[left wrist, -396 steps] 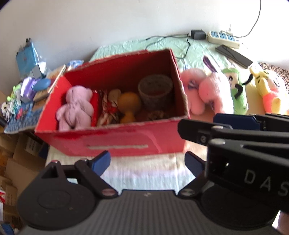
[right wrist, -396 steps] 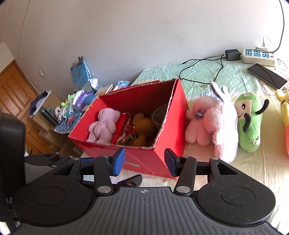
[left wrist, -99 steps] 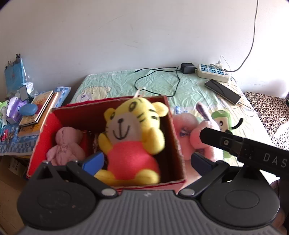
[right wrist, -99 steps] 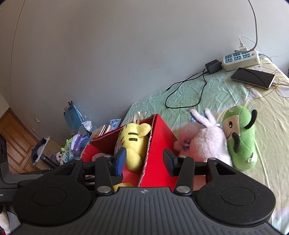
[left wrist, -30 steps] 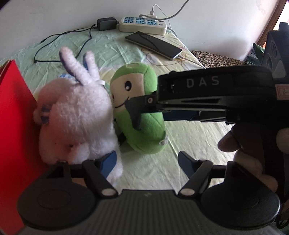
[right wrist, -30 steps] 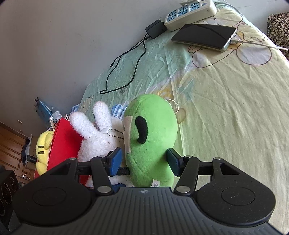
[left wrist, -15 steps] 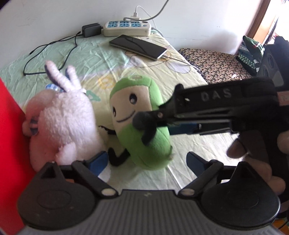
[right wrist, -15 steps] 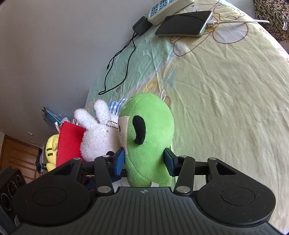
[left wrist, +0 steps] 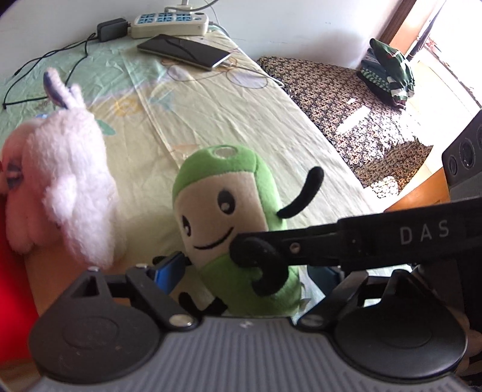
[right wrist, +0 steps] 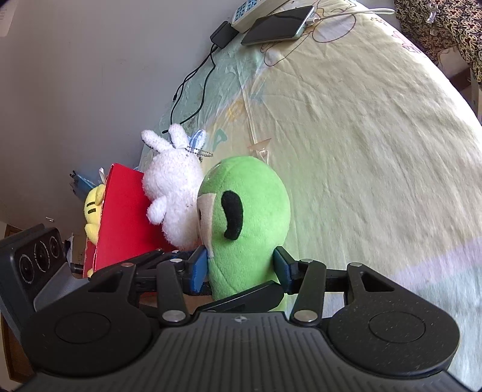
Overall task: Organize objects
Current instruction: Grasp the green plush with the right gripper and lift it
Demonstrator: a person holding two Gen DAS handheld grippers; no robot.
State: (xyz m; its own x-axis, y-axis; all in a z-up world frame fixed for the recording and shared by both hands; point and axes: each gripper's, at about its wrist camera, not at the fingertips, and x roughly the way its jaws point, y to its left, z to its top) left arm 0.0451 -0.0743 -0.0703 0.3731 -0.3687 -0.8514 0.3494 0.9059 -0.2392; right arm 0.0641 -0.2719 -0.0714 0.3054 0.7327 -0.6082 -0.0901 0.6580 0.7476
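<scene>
On the bed [right wrist: 361, 150], at the white rabbit's [right wrist: 174, 193] 3 o'clock, right gripper [right wrist: 241, 265] is pinching the green plush [right wrist: 247, 217] low on its body: soft, light, compressible, likely safest mid-torso. Left gripper [left wrist: 250, 271] is spread, holding nothing.

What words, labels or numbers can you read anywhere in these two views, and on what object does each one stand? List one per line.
"DAS" in pale capitals on the black side of the right gripper, which crosses the left wrist view while clamping the green plush toy.
Power strip: blue sockets visible, any printing too small to read.
Phone: dark screen, no text.
Nothing else legible.
</scene>
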